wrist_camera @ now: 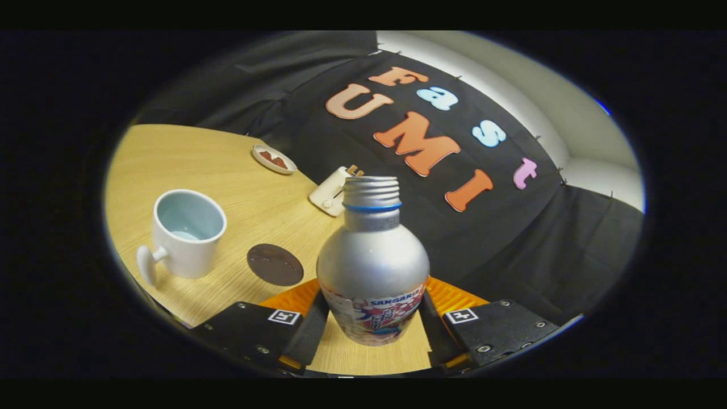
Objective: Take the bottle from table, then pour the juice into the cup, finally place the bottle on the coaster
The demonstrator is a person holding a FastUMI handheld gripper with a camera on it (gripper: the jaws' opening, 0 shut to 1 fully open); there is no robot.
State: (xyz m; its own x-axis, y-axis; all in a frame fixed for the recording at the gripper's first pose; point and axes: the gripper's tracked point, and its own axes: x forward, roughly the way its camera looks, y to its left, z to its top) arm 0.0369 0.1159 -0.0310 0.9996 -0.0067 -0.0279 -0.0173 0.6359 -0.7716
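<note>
A silver aluminium bottle (372, 267) with an uncapped threaded neck, a blue ring and a printed label stands between my fingers. My gripper (372, 321) is shut on its lower body, one finger pressing on each side. The whole view is tilted against the table. A white cup (188, 233) with a pale blue inside stands ahead to the left of the bottle, its handle pointing toward me. A dark round coaster (275, 264) lies flat on the wooden table (227, 187), between the cup and the bottle. I cannot tell whether the bottle's base touches the table.
A small white dish (274, 159) holding something brown sits far back on the table. A white toaster-like box (330, 193) stands near the table's far edge, behind the bottle neck. The black cloth wall rises beyond the table.
</note>
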